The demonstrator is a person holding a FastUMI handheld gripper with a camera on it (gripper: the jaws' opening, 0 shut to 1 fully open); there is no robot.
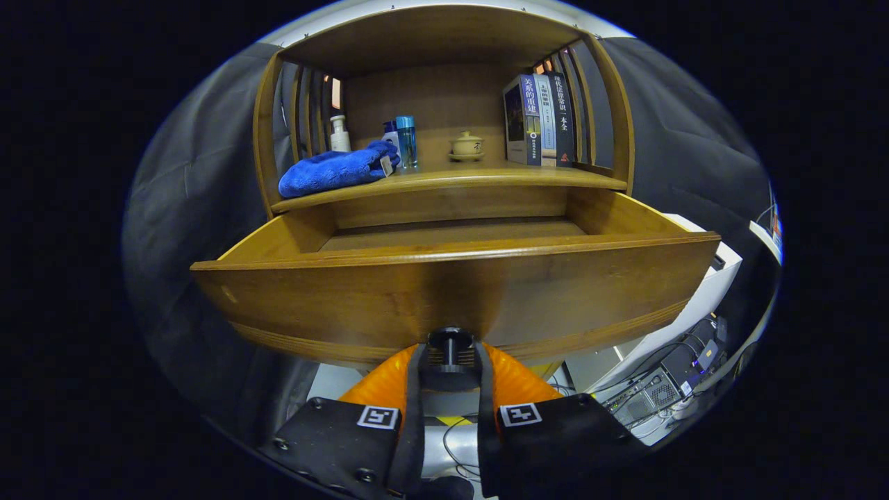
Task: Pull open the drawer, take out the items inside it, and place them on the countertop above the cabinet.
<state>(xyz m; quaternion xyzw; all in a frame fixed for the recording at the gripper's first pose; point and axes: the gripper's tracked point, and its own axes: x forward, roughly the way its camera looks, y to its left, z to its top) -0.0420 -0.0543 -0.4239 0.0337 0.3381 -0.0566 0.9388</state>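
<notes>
The gripper [450, 361] clamps both fingers on the small dark knob [450, 340] at the lower middle of the drawer [451, 298], which stands pulled well out from the cabinet [444, 104]. Above the drawer front, the part of the drawer floor that shows is bare wood; whatever lies close behind the front panel is hidden, so it cannot be told what remains inside.

On the countertop [486, 179] just above the drawer rest a folded blue towel [337, 170], a pump bottle [339, 133], a blue bottle [406, 140], a small lidded ceramic cup [467, 146] and a row of upright books [540, 119].

The risks, as a judgement: pulling further could run the drawer off its slides and tip it (nothing visible marks a stop), and a skewed pull on the short round knob could let the fingers slip off. Reaching over the tall front panel could knock its top edge.

The wood is smooth, lacquered and warm brown, with curved slatted cabinet sides; the towel looks plush, the cup glazed.
</notes>
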